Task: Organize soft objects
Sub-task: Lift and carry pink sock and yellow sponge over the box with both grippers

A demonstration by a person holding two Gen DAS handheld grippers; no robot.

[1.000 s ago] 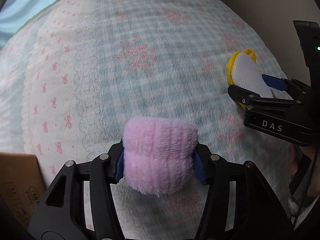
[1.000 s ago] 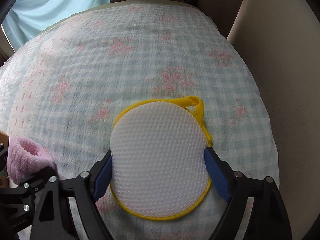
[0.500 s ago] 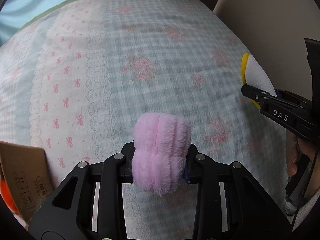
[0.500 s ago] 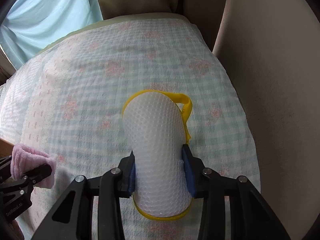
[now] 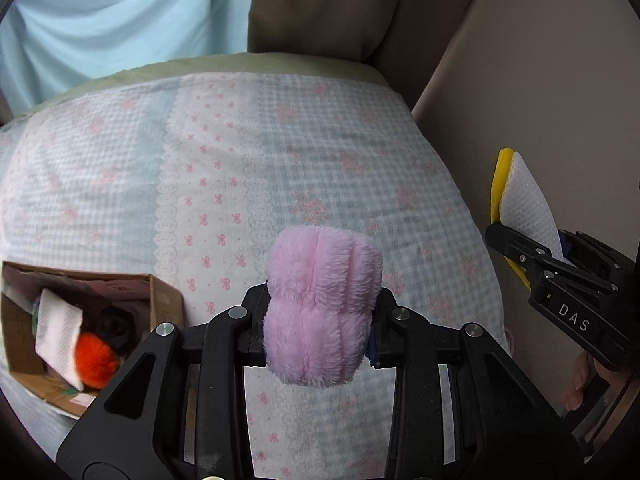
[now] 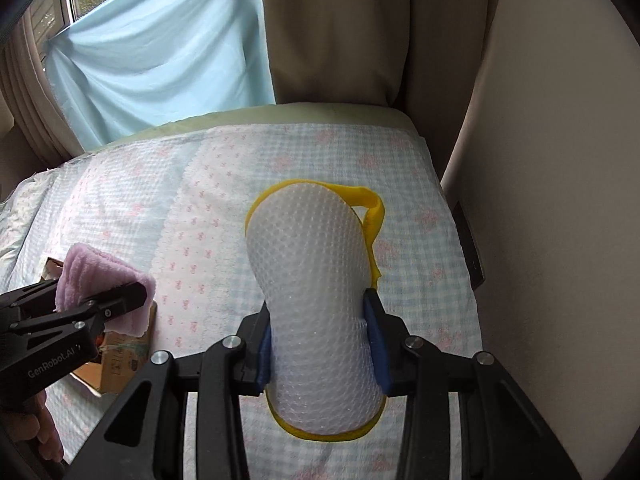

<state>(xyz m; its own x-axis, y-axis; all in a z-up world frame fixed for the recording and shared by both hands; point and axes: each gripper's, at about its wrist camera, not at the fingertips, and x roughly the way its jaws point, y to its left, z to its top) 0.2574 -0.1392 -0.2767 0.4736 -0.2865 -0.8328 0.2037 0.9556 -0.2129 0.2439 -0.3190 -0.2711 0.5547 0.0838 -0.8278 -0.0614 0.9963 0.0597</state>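
The left gripper point(image 5: 320, 320) pinches a pink plush roll point(image 5: 322, 308), squashed at its waist; the right gripper point(image 6: 322, 344) clamps a white mesh pad point(image 6: 316, 292), bowed. Both look light and yielding, held above the bedspread point(image 5: 224, 184); the cardboard box point(image 5: 160, 300), near left, probably receives them.

Both wrist cameras look steeply down along their fingers, from close above, at the pale blue checked bedspread with pink flowers point(image 5: 328, 184); each view catches the other hand-held gripper point(image 6: 116, 304) at its edge.

Pink fluffy cloth point(image 5: 322, 304); white mesh pad point(image 6: 320, 304), yellow-edged; bedspread point(image 5: 248, 184) pale blue check, pink bows.
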